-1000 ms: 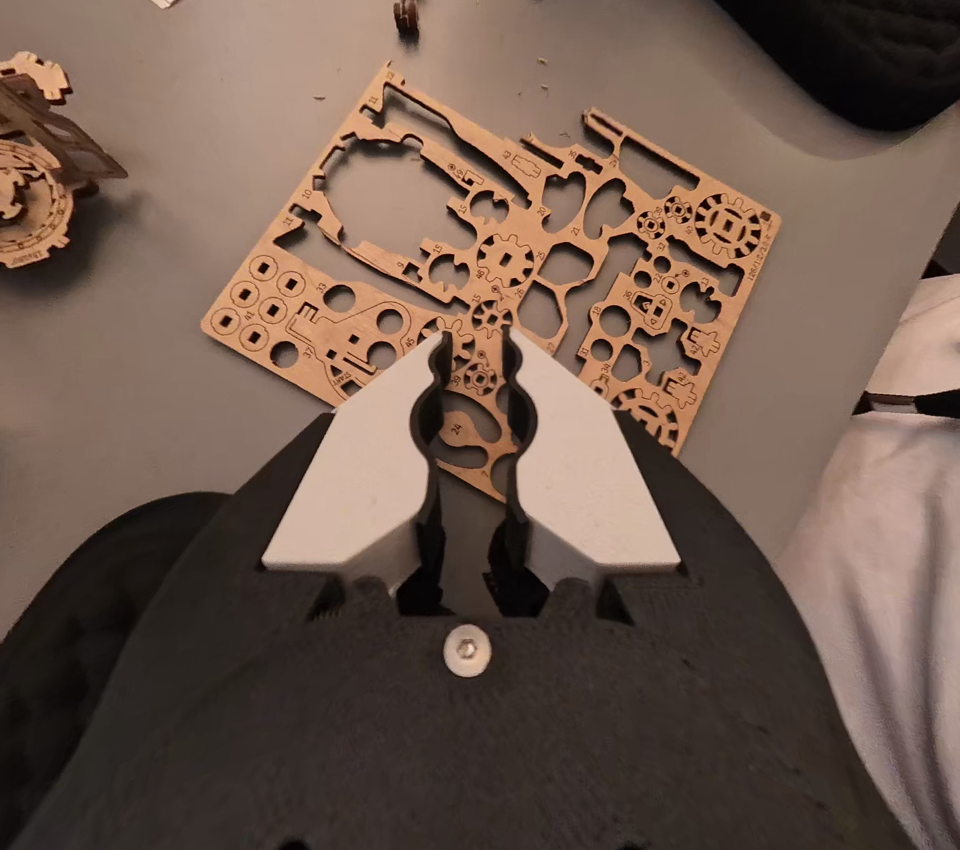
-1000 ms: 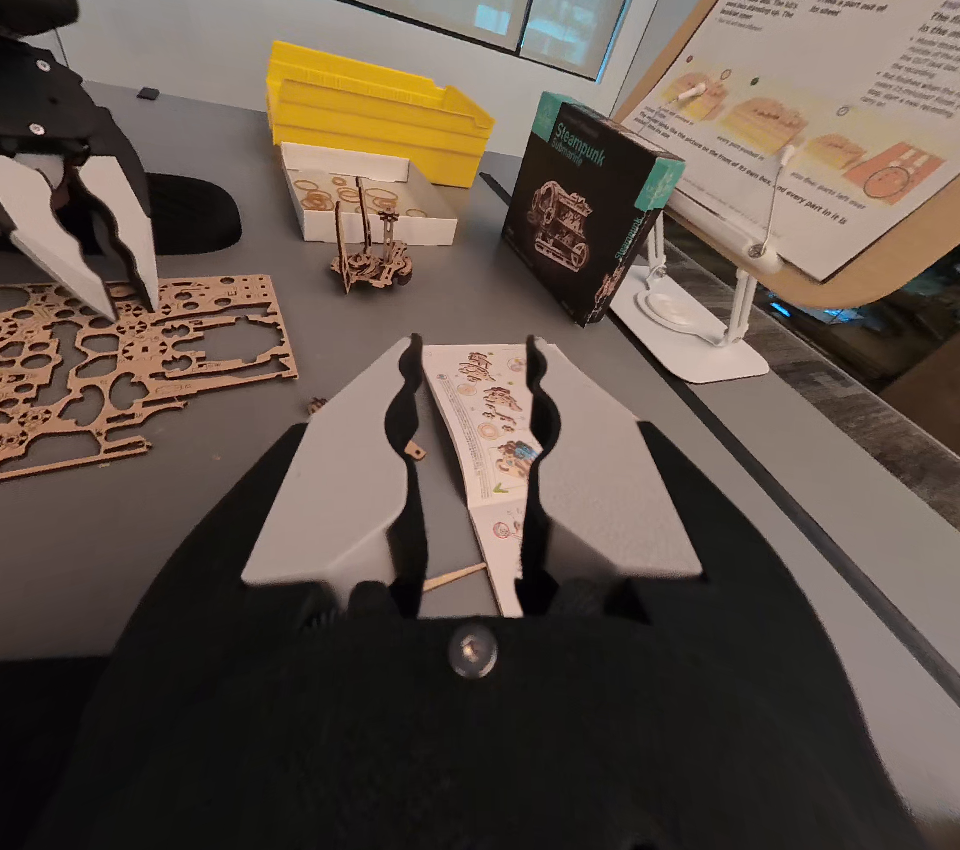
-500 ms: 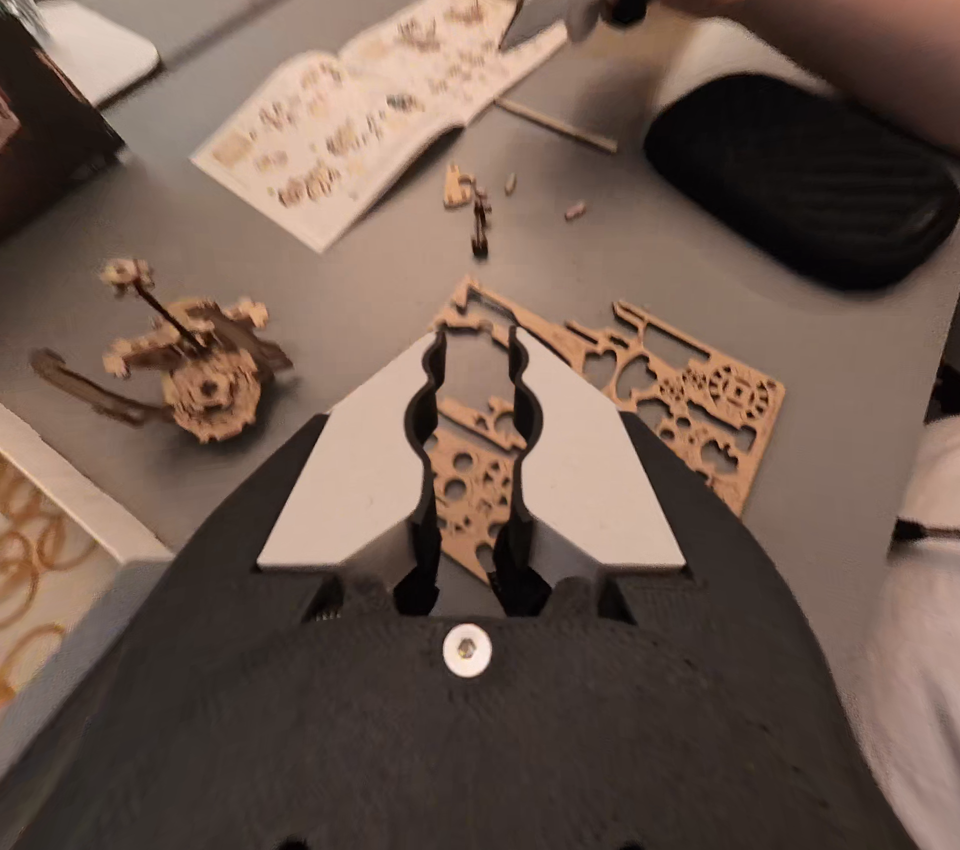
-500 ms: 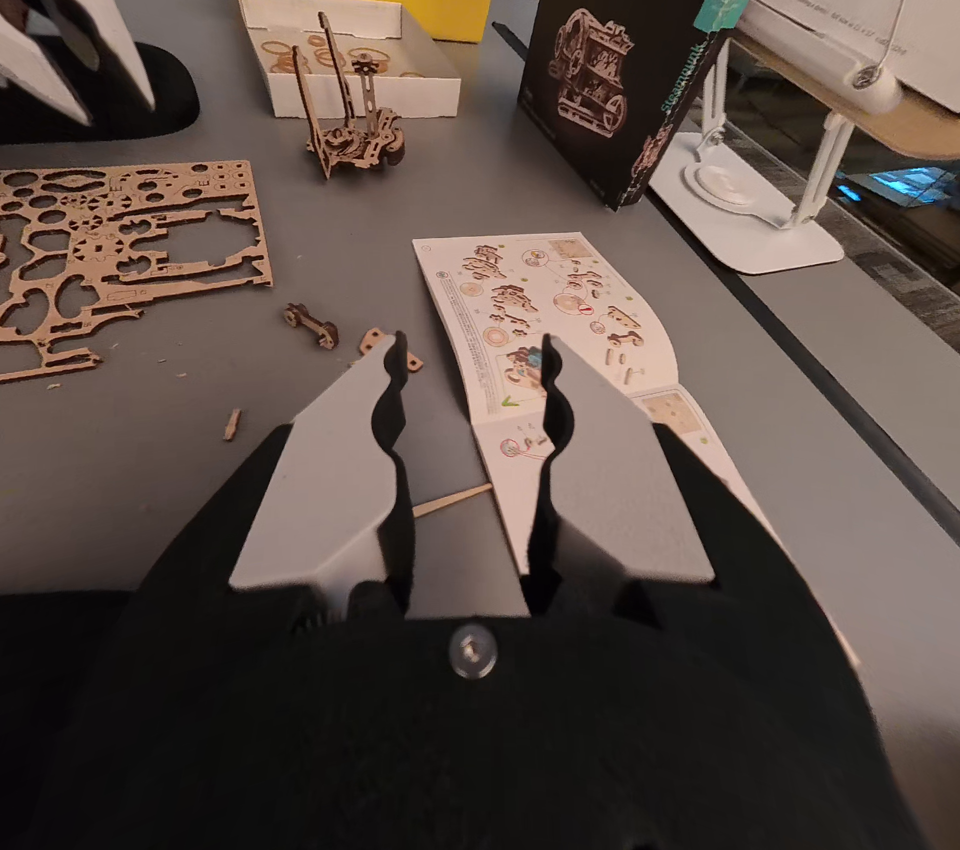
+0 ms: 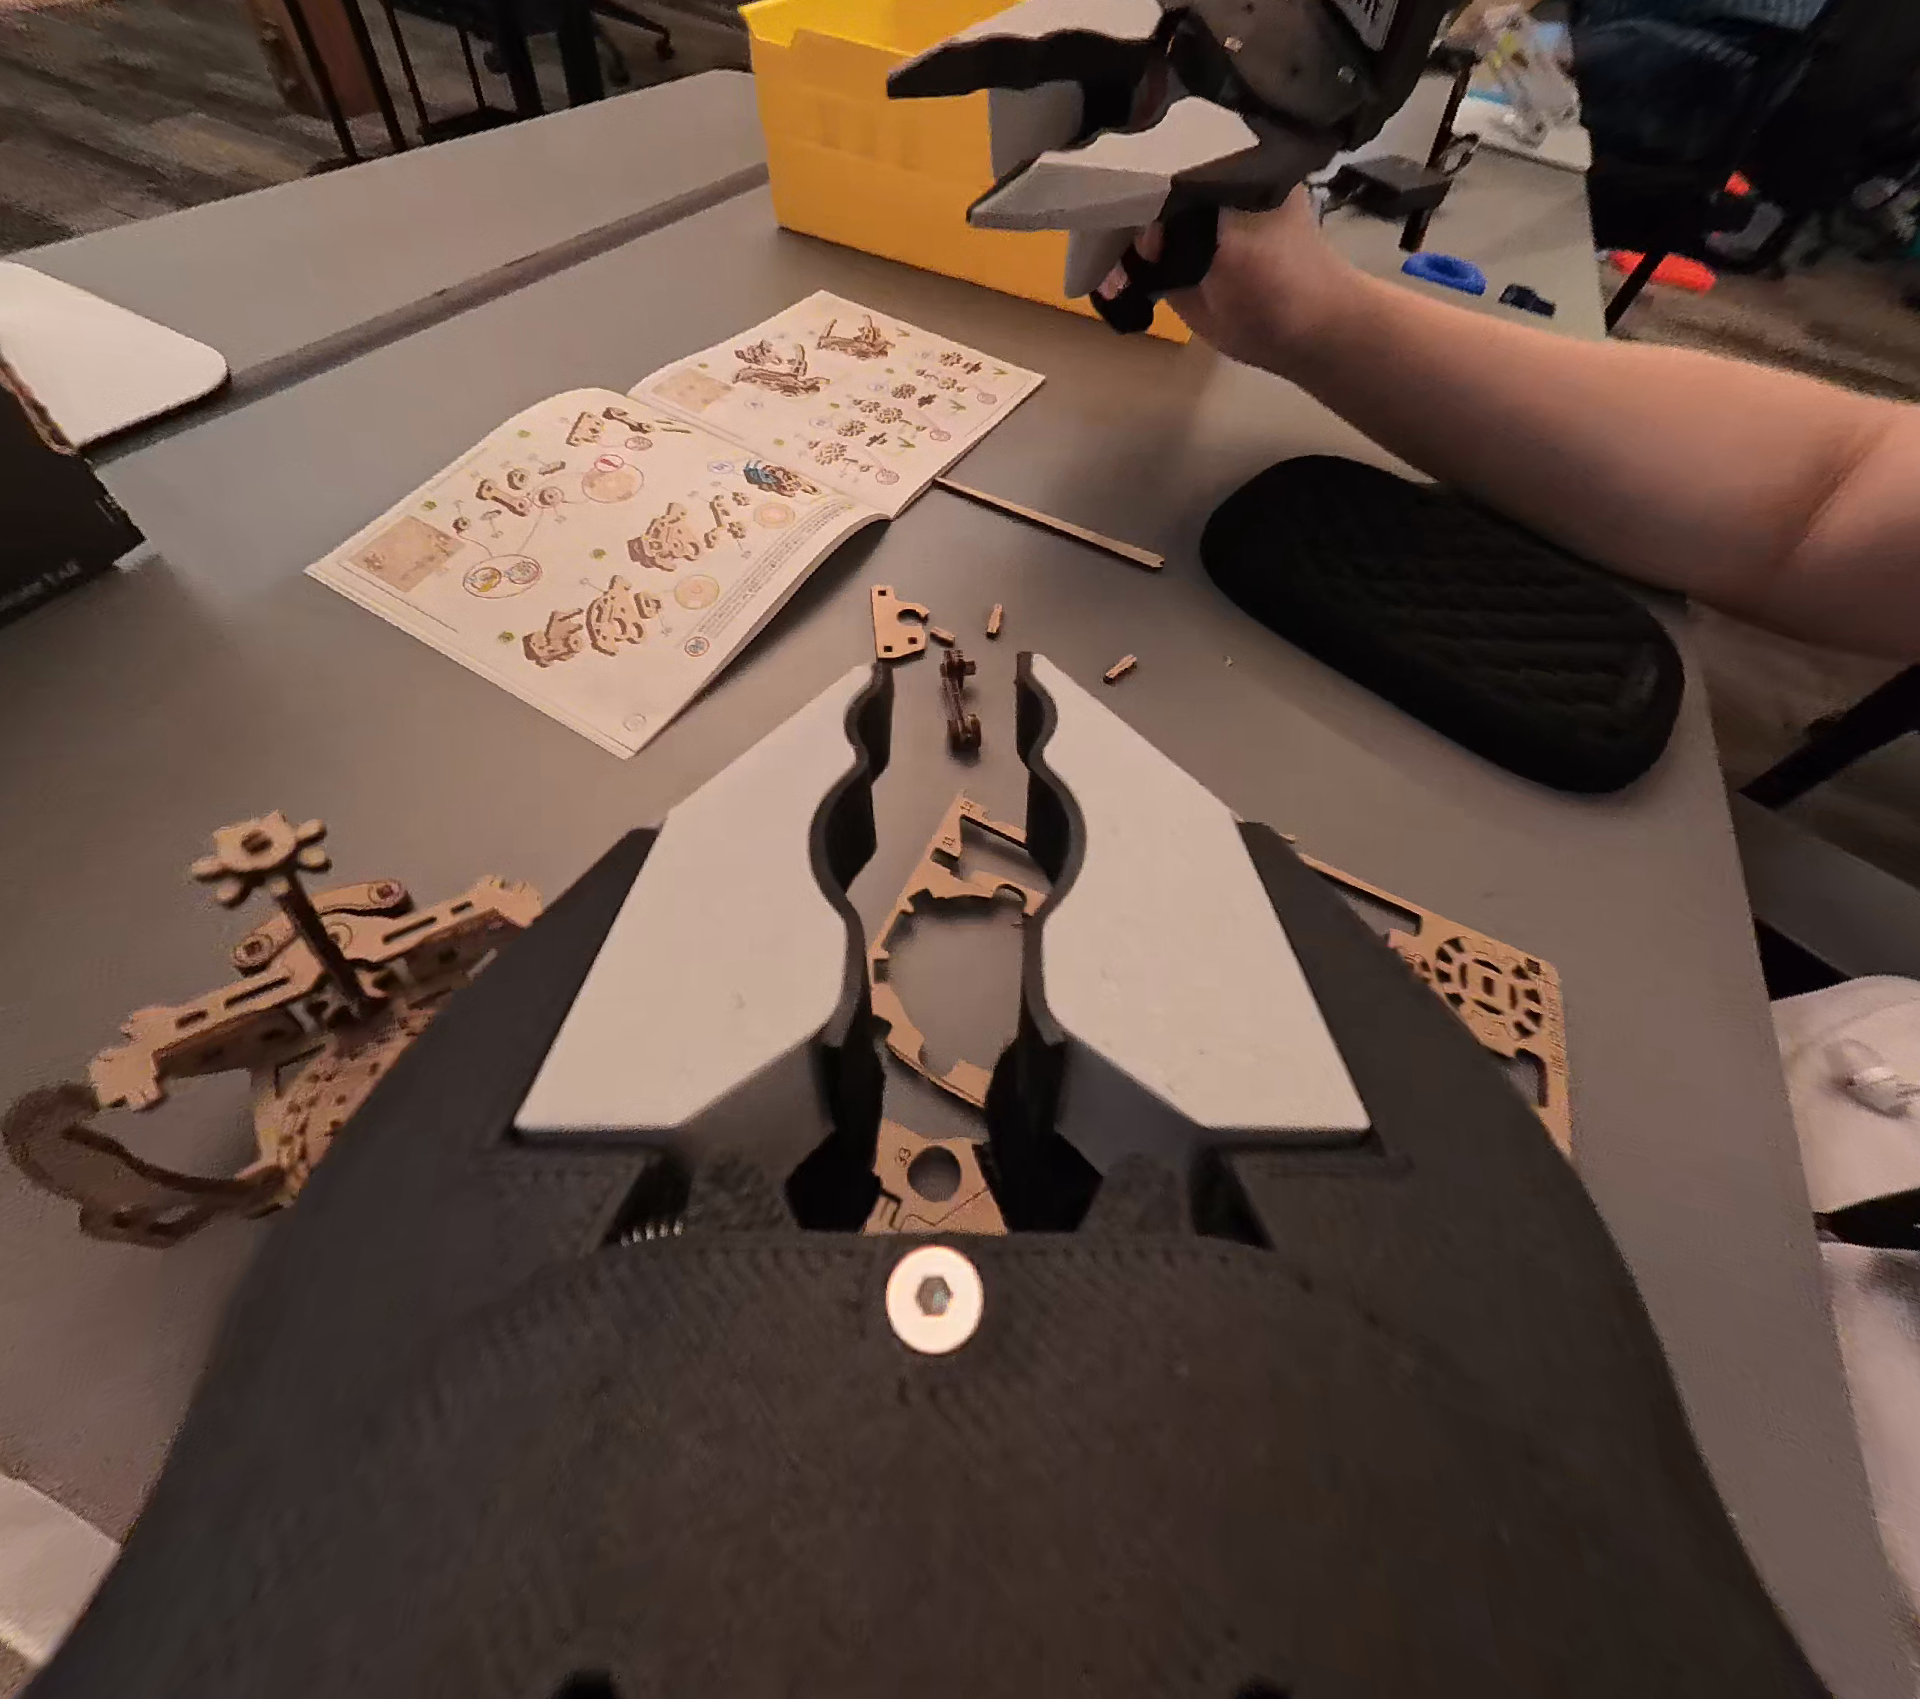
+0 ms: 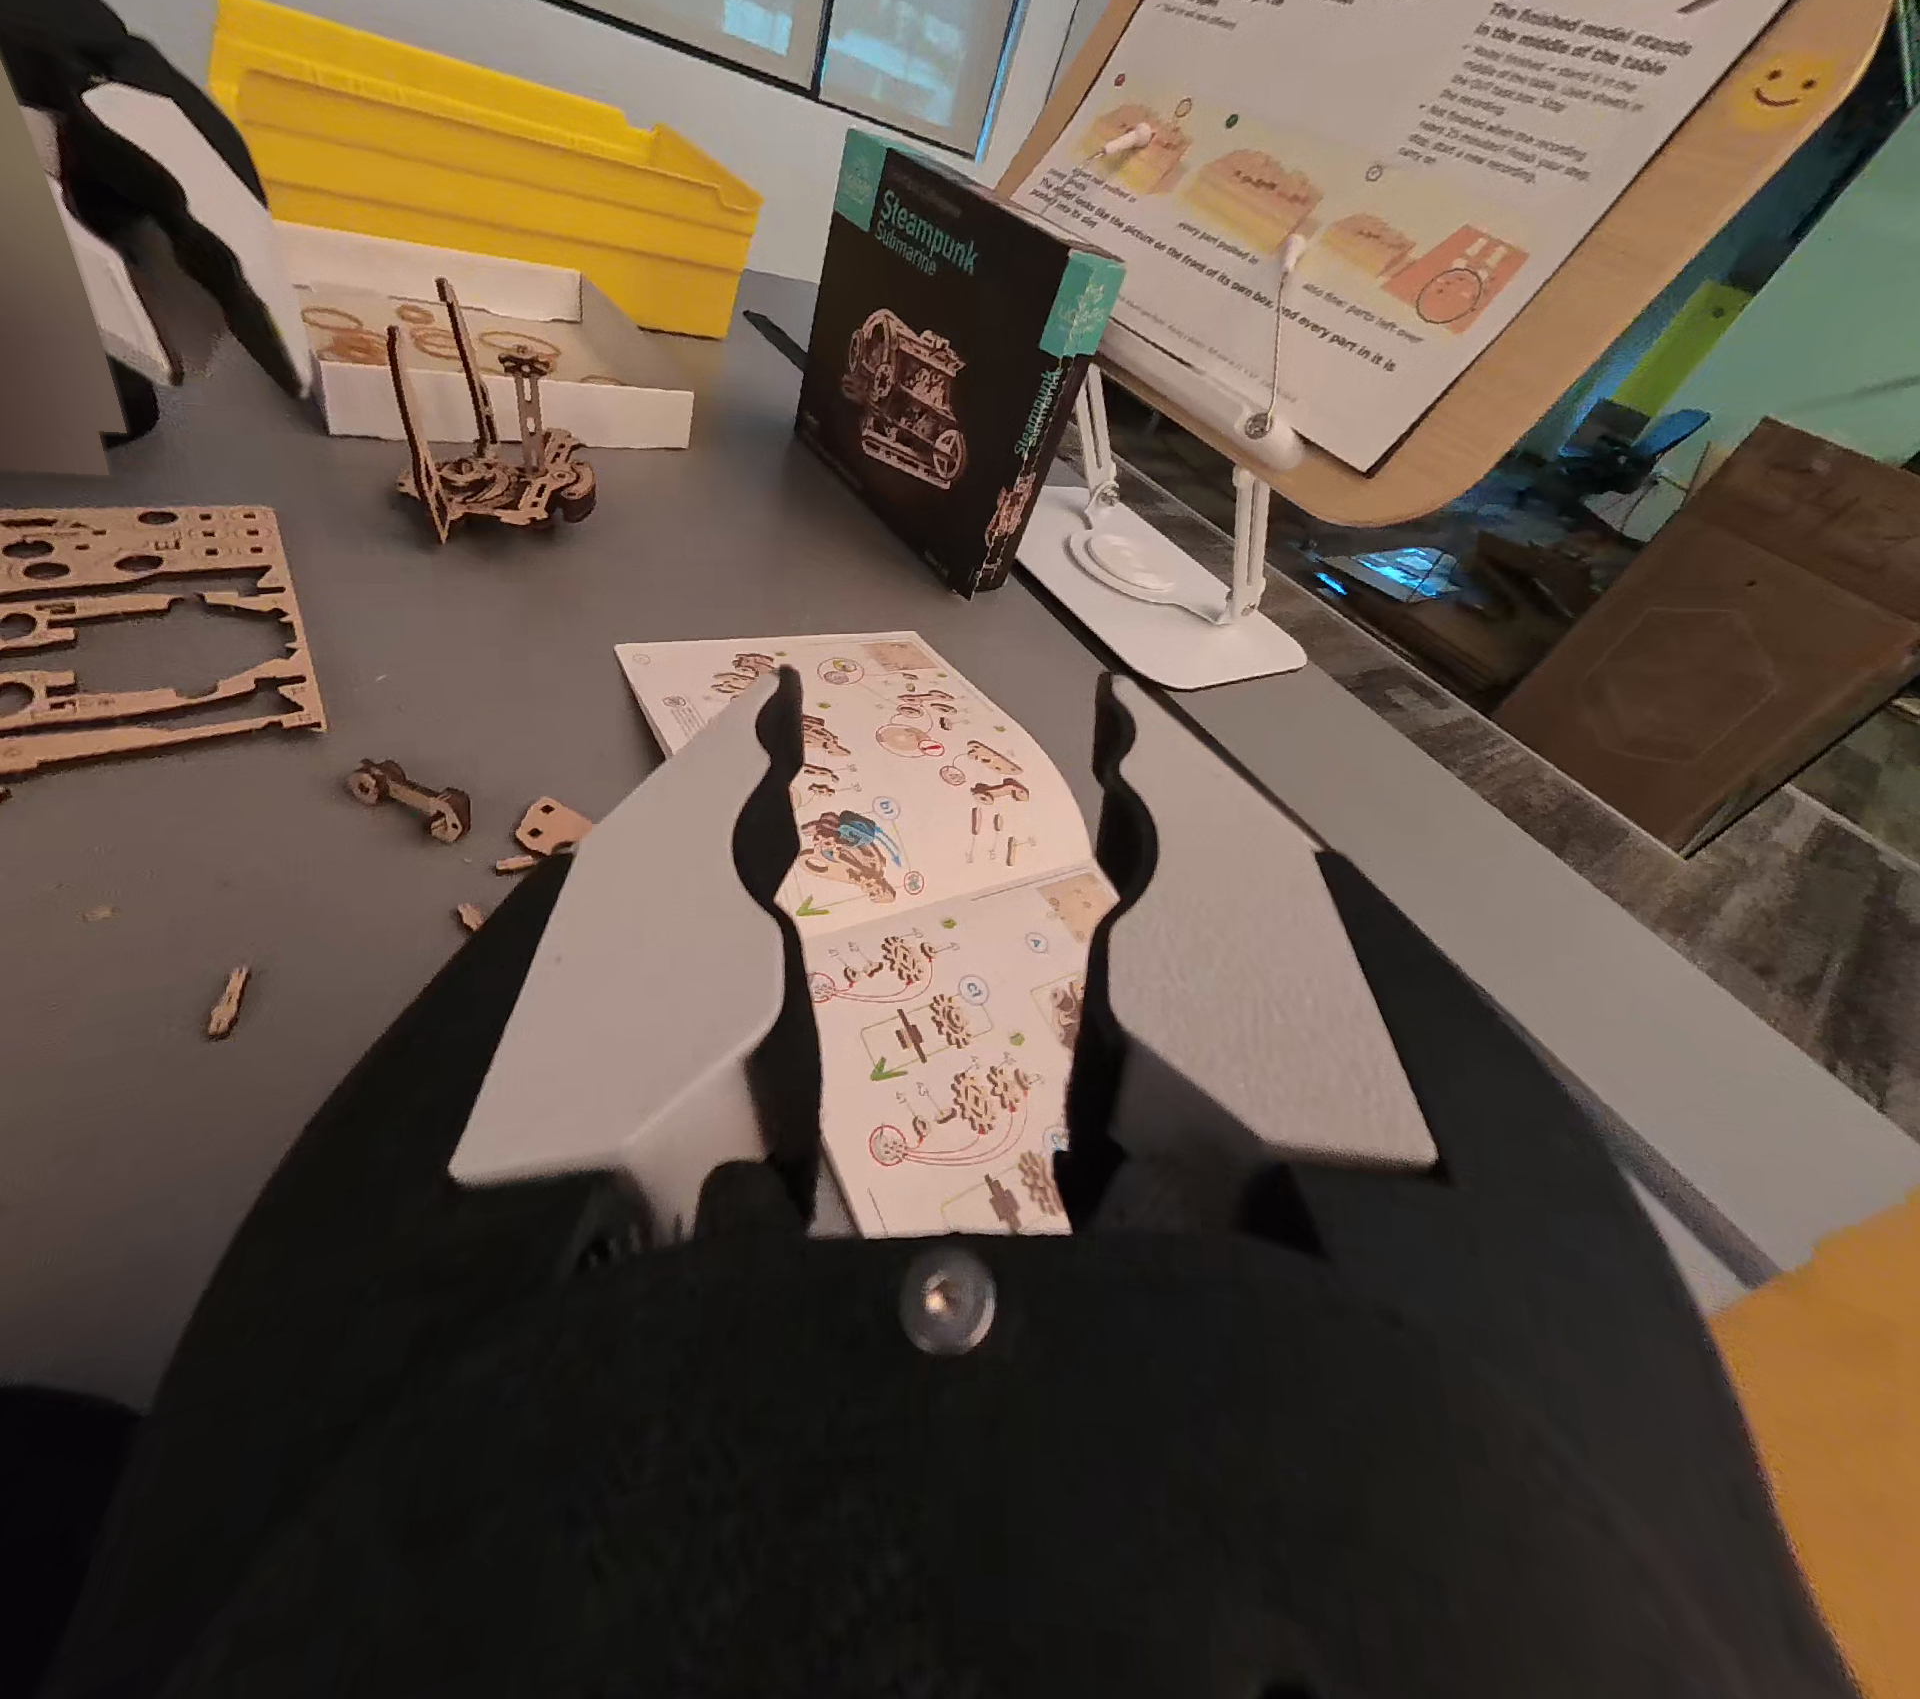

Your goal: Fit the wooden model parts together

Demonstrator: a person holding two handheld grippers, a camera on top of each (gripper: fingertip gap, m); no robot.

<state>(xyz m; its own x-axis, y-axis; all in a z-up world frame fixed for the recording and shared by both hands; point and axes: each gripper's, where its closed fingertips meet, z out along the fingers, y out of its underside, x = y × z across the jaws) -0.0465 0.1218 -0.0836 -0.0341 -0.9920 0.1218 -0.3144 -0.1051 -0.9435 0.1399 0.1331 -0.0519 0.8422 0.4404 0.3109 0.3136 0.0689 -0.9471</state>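
My left gripper (image 5: 954, 670) is open and empty, held above the laser-cut wooden sheet (image 5: 1475, 984). A small wooden link piece (image 5: 960, 702) and a flat bracket piece (image 5: 896, 623) lie on the table just past its fingertips. The partly built wooden model (image 5: 270, 1005) stands to its left. My right gripper (image 6: 945, 685) is open and empty, held in the air over the open instruction booklet (image 6: 935, 818). It also shows in the left wrist view (image 5: 940, 148), raised in a hand. The sheet (image 6: 135, 621), model (image 6: 488, 465) and link piece (image 6: 410, 797) lie to its left.
A yellow bin (image 6: 468, 153) and a white box of rubber rings (image 6: 499, 402) stand at the back. The dark kit box (image 6: 945, 371) and an instruction board on a stand (image 6: 1403, 122) stand at the table edge. A black pad (image 5: 1444, 610) and a thin wooden stick (image 5: 1049, 522) lie near the booklet. Spacing between my two grippers at the tips: around 20 centimeters. The flat bracket piece (image 5: 896, 623) is about equally far from each gripper, around 12 centimeters.
My left gripper has lifted off the sheet and tilted up from looking straight down to looking across the table. My right gripper has risen and moved over the booklet. Both stay open.
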